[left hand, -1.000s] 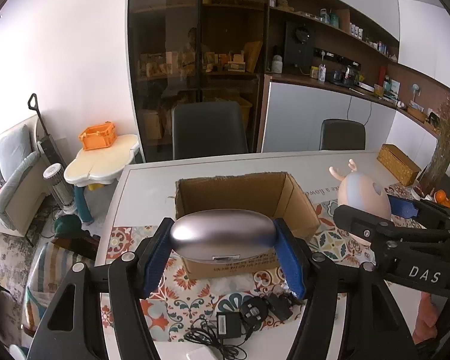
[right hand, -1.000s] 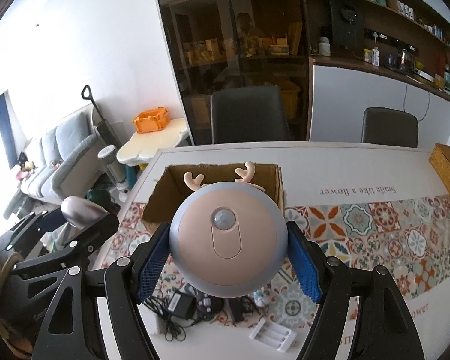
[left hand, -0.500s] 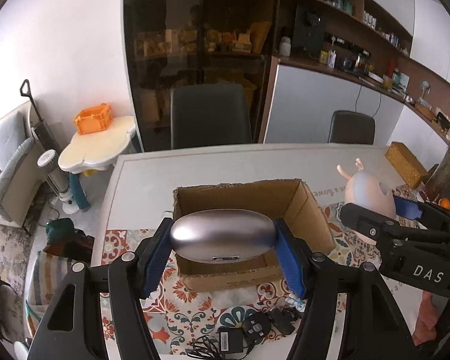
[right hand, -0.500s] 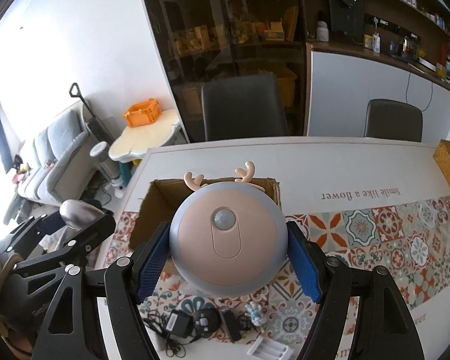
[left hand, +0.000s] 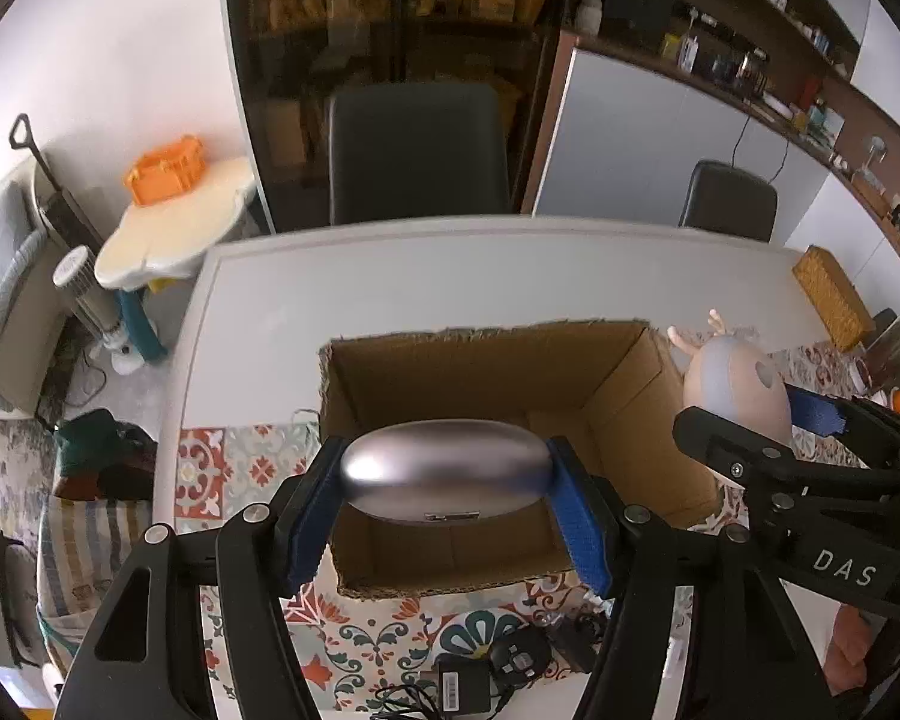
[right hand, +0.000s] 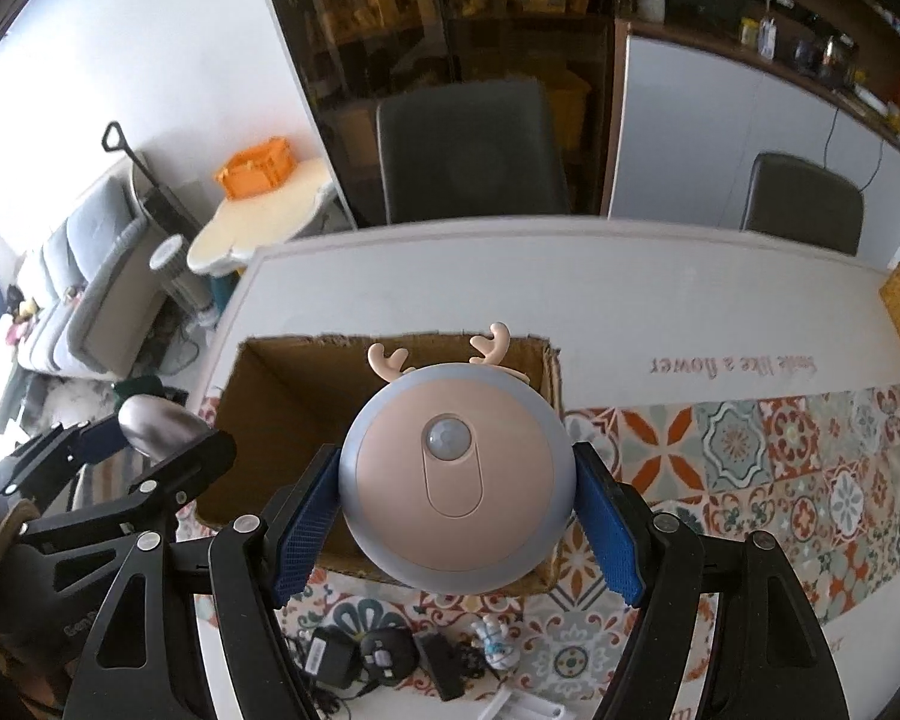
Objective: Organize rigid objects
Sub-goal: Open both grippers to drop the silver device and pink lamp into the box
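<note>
My left gripper (left hand: 447, 507) is shut on a silver oval case (left hand: 447, 471) and holds it above the near part of an open, empty cardboard box (left hand: 630, 396). My right gripper (right hand: 456, 525) is shut on a round pink-and-grey night light with antlers (right hand: 453, 480), held over the box's (right hand: 282, 396) right near part. The night light also shows at the right of the left wrist view (left hand: 735, 387). The silver case shows at the left of the right wrist view (right hand: 150, 420).
The box stands on a table with a patterned tile runner (right hand: 750, 450). Black chargers and cables (right hand: 366, 657), a small figurine (right hand: 495, 642) and a white holder lie in front of the box. Two dark chairs (left hand: 417, 150) stand behind the table. A woven box (left hand: 831, 294) sits far right.
Both grippers have moved forward and up with their objects, so they now hang over the box and look down into it. The clutter in front has slid toward the lower frame edge.
</note>
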Demonstrator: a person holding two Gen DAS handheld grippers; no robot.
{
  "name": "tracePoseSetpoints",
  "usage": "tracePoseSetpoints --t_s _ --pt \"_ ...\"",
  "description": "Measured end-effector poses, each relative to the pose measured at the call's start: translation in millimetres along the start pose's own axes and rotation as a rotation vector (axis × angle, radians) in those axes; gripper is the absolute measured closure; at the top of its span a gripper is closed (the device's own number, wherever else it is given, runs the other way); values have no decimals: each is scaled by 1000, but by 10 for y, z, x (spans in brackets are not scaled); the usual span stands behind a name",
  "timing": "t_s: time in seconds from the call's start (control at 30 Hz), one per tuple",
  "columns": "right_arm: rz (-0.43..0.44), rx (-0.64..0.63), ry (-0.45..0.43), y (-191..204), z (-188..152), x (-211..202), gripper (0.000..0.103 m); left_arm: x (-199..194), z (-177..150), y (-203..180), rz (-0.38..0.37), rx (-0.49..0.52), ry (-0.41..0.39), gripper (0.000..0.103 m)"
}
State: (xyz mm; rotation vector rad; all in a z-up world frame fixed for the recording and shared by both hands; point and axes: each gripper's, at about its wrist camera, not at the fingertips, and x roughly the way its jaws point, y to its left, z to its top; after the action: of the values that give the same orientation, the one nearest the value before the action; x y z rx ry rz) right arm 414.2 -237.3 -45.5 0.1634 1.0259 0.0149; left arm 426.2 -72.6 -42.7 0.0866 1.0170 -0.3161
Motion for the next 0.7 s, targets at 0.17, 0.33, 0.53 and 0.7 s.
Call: tracePoseSetpoints --t_s 0.17,0.33,0.53,0.7 --pt "11 2 59 -29 40 210 29 172 36 19 9 13 43 38" --pt "0 -4 69 -21 38 276 29 291 46 7 -1 13 83 38" --pt "-3 -14 72 20 65 290 29 284 39 34 8 10 86 37" --pt "3 -9 81 30 76 314 29 191 71 81 51 15 51 27"
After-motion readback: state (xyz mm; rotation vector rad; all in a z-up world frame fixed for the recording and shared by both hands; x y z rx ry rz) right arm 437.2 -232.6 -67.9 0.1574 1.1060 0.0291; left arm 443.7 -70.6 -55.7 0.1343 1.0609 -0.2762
